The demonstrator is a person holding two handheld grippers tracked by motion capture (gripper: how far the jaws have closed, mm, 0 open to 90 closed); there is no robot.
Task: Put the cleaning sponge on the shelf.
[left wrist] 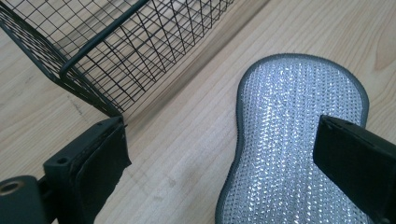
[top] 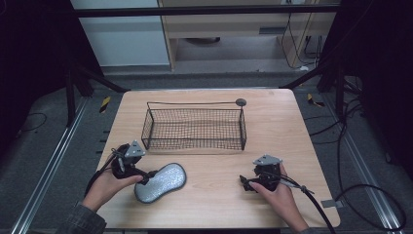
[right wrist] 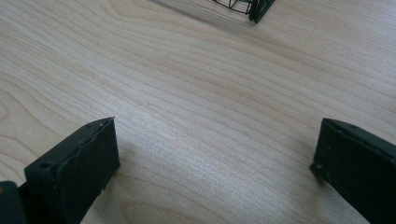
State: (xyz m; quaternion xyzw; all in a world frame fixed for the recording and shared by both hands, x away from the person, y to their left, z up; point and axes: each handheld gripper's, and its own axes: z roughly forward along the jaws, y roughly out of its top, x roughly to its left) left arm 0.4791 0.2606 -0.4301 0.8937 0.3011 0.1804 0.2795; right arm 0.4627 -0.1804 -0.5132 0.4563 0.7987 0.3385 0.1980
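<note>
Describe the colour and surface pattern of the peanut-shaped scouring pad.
Glittery silver mesh with a grey border, clearest in the left gripper view.

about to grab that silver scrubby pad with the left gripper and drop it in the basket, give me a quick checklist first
1. Left gripper open: ok, jaws spread wide in the left gripper view.
2. Silver scrub pad lined up between the jaws: not ok, one jaw is over the pad and the other over bare table.
3. Pad free of other things: ok, it lies flat and alone.
4. Wire basket ready to receive: ok, upright and empty.
5. Right gripper out of the way: ok, open over bare wood on the other side.
6. Jaw height over the pad: cannot tell.
</note>
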